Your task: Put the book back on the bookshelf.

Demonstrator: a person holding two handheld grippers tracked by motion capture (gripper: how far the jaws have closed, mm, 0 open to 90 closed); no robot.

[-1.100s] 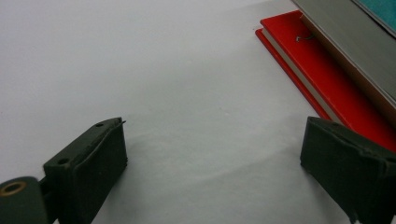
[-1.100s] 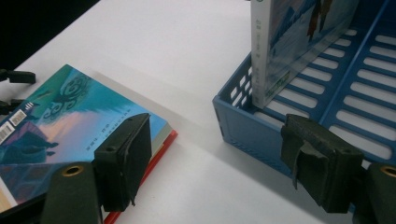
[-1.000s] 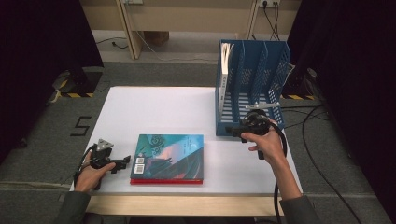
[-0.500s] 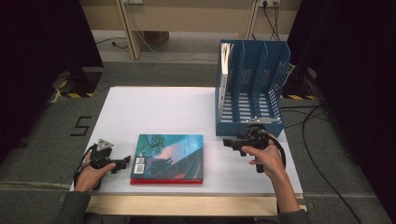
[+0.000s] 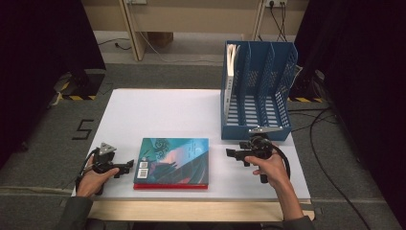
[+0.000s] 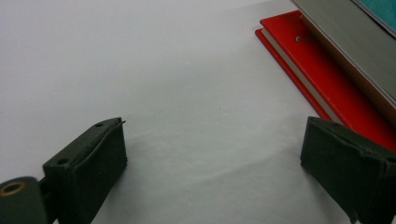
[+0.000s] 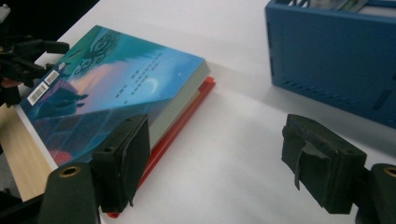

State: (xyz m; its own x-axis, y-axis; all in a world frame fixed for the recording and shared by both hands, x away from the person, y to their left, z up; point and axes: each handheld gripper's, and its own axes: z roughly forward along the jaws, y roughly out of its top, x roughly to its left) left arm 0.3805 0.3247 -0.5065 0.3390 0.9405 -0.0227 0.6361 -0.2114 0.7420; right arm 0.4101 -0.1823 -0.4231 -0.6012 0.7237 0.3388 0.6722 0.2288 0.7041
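Moved: right gripper (image 5: 235, 154) has drawn back from the blue plastic file rack (image 5: 256, 98) toward the table's near edge, jaws now aimed at the books.
High view: teal-covered book (image 5: 172, 160) lies on a thin red book (image 5: 170, 185) near the white table (image 5: 158, 112)'s front edge; left gripper (image 5: 125, 166) rests just left of them.
Left gripper view: jaws wide apart, nothing between; red book (image 6: 322, 74) just beside.
Right gripper view: jaws spread, empty; teal book (image 7: 112, 88) near one jaw.

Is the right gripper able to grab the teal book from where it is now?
Probably yes. The right gripper is open and points at the teal book, with bare white table between them.
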